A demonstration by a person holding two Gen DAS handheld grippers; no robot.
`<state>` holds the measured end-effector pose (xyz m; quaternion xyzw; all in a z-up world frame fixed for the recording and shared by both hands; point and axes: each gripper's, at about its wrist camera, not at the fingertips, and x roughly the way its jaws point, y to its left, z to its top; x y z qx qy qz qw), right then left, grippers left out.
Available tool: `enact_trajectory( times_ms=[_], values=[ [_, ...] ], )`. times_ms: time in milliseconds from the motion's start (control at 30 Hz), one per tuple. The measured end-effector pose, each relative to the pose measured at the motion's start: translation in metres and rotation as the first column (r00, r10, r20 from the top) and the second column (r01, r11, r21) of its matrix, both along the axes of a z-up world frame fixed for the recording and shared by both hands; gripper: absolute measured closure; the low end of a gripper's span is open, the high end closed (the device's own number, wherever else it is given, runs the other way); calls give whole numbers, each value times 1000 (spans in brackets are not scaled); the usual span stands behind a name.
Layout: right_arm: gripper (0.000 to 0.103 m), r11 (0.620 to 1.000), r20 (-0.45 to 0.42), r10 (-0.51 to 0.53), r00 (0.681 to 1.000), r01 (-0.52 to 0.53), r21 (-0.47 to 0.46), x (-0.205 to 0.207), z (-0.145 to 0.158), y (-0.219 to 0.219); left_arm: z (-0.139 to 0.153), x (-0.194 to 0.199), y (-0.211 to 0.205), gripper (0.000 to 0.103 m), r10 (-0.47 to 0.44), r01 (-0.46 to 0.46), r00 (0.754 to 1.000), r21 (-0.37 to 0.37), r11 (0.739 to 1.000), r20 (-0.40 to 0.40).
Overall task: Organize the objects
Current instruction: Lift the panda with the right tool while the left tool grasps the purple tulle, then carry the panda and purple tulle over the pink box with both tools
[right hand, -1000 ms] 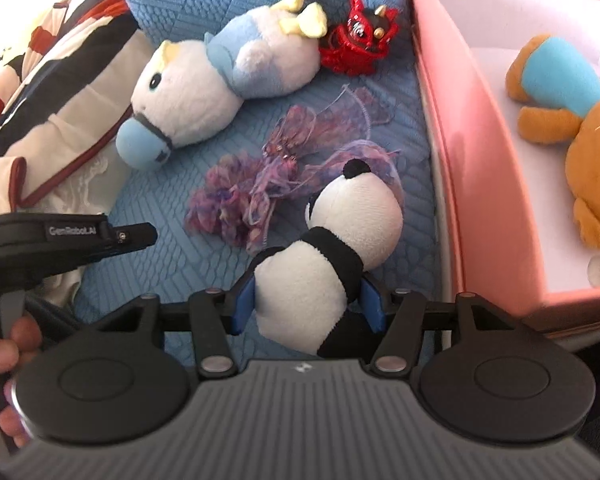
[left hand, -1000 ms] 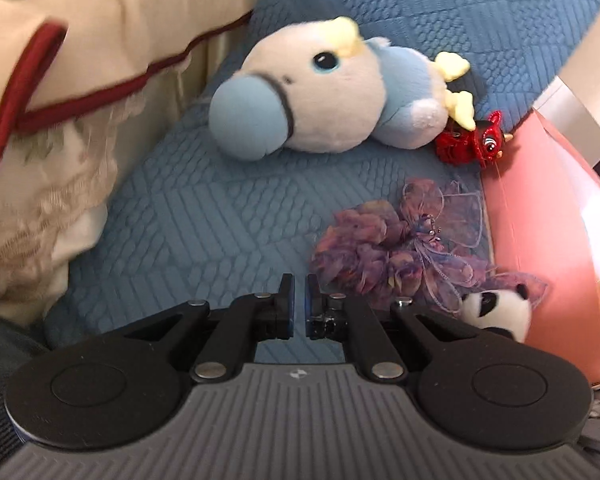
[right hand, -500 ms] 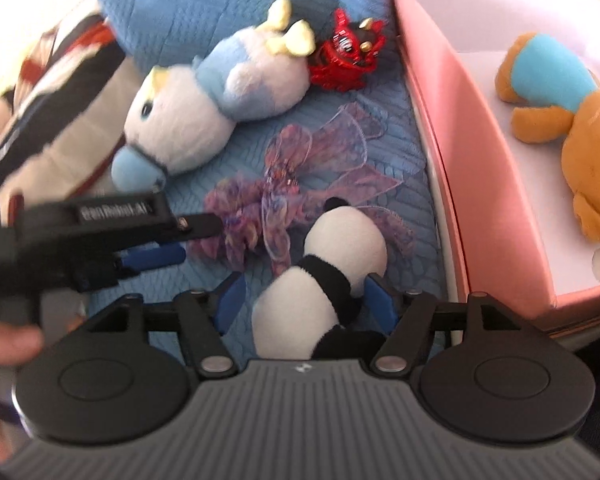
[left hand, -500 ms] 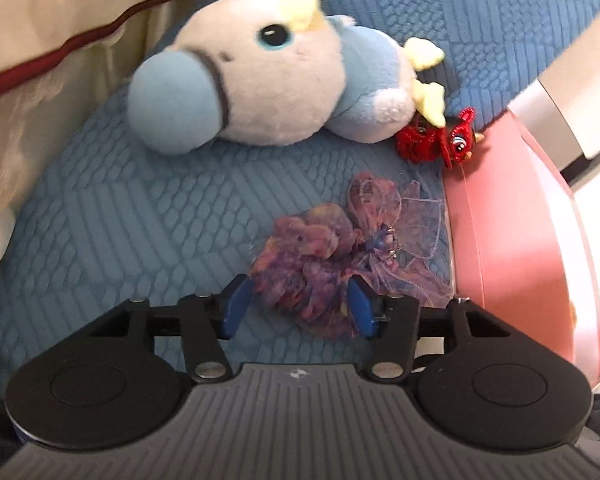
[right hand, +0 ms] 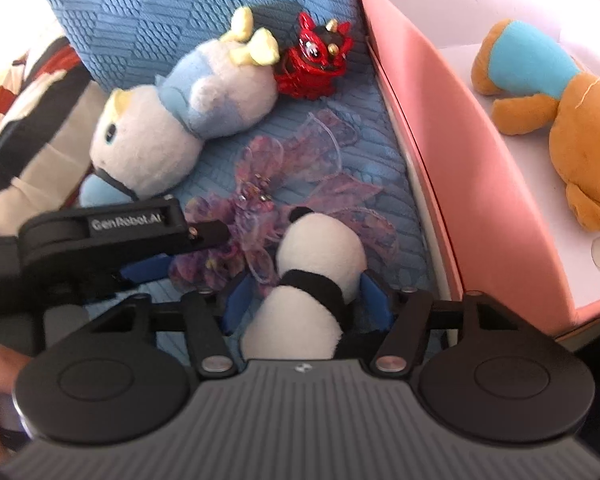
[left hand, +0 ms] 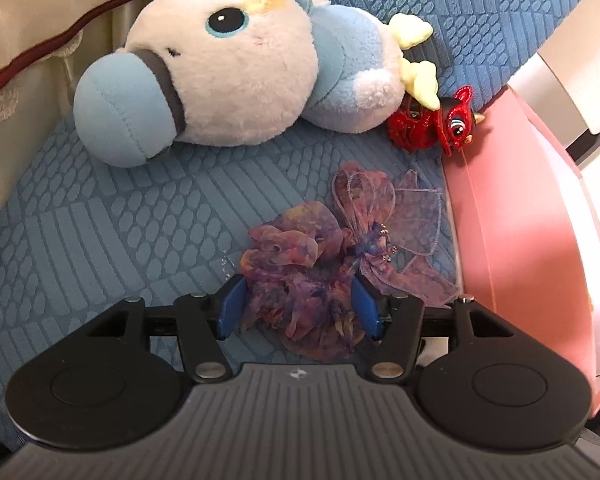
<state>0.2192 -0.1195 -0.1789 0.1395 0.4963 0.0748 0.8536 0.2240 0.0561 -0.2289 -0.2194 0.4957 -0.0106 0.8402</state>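
On the blue quilted sofa cushion (left hand: 112,240), the left tool (left hand: 298,307), just opened, straddles the purple ruffled fabric scrunchie (left hand: 300,264) ungripped; the right tool (right hand: 305,305), just narrowed, clasps the black-and-white panda plush (right hand: 312,276). Next, probably lift it into the pink box (right hand: 440,128).

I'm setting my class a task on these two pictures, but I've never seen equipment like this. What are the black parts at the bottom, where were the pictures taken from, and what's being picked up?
A person holds a gripper in each hand. Each carries a camera looking along its jaws, giving one picture each. The left gripper has just been opening its jaws, with a purple scrunchie between them. The right gripper has just been closing its jaws around a panda toy; whether they press it is unclear. On the blue cushion also lie a white-and-blue plush animal and a small red toy. A pink box beside it holds an orange bear.
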Motion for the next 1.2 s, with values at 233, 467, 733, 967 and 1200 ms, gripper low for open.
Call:
enact_trajectory(
  times_ms=[233,467,733,967,1200],
  values=[
    [56,999,-42,-41,998,42,23,2,-12,-4,-1,1,0,40,12,-13,1000,25,1000,13],
    [57,999,27,13,1000,-12,-51,-3,0,3,-1,3,3,44,43,-44,999,49,998,29],
    [57,995,45,64,997,-61,-77,-5,3,7,0,4,0,88,69,-73,997,162,984,28],
    [57,994,21,97,995,-96,-51,-6,16,8,12,-4,8,92,102,-105,994,88,991,33],
    [57,985,48,157,986,-154,-74,-8,35,8,28,-20,20,95,122,-123,991,5,992,56]
  ],
)
